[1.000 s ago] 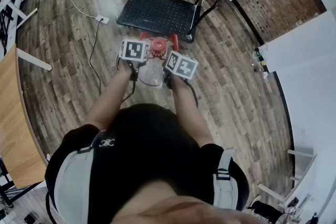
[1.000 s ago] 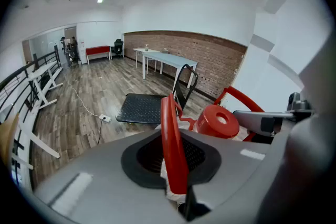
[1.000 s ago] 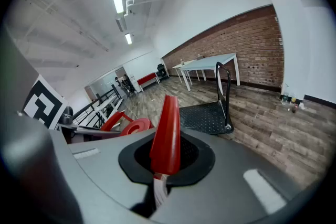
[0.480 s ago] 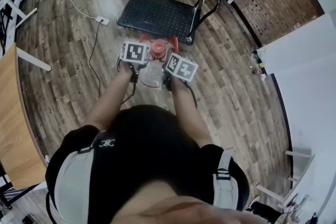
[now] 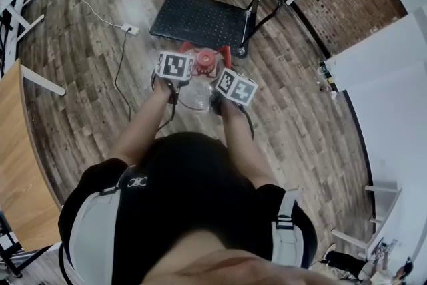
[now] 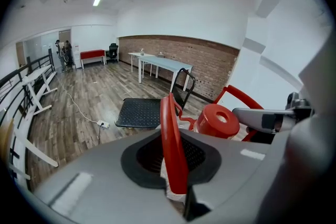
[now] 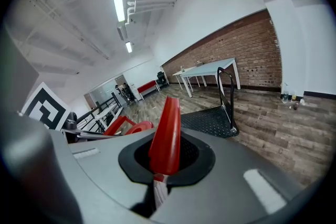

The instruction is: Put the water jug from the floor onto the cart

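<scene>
Head view: the water jug (image 5: 196, 94) hangs between the two grippers, just short of the near edge of the cart (image 5: 197, 15). By the look of it, it is lifted off the floor (image 5: 87, 77) and not yet over the black deck.

The left gripper (image 6: 176, 192) is pinched tight on the jug's left red handle (image 6: 169, 139). The right gripper (image 7: 157, 189) grips the right red handle (image 7: 166, 131) the same way, and each strap runs straight through its jaws.

To carry it well, I would keep both hands level so the jug does not swing. I would bring it past the near edge toward the deck's middle, clear of the upright push bar (image 7: 231, 102) at the deck's right-hand end, and set it down flat before letting go.

No brand or label can be read on the jug or cart — the marker cubes (image 5: 175, 66) bear only black-and-white squares, and the emblem (image 5: 137, 181) on the person's top is too small to read.
</scene>
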{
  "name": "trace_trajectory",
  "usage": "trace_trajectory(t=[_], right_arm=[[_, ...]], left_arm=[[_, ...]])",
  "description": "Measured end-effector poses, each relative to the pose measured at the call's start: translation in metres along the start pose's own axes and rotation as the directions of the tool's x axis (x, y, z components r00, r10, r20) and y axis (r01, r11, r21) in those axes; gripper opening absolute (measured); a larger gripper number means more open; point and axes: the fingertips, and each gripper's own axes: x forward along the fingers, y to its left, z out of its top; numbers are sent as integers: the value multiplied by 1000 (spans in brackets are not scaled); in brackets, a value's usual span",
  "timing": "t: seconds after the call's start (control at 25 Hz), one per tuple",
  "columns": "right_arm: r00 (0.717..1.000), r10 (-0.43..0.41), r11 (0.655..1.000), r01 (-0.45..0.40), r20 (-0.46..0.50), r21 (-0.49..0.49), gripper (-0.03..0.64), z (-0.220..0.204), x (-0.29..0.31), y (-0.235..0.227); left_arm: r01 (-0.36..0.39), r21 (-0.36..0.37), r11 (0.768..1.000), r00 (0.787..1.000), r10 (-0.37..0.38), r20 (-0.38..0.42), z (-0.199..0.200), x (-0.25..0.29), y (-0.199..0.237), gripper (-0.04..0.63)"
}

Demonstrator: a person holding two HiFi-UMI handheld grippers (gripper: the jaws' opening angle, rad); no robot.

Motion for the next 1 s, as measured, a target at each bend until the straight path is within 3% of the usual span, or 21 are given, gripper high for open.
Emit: trace_trajectory(t=[0.28,0.52,1.0], right_arm=[[999,-24,999,24,21,26,15,-14,-6,17],[999,-37,999,37,-14,39,17,-29,1,15],[997,-16,996,23,-78,82,17,-47,50,-5]], left_arm=[[42,52,998,999,-42,-2,-9,-2,15,27],[68,55,996,997,-66,-38,-19,6,19,26],[59,113,992,997,-53,-55,-9,55,25,28]])
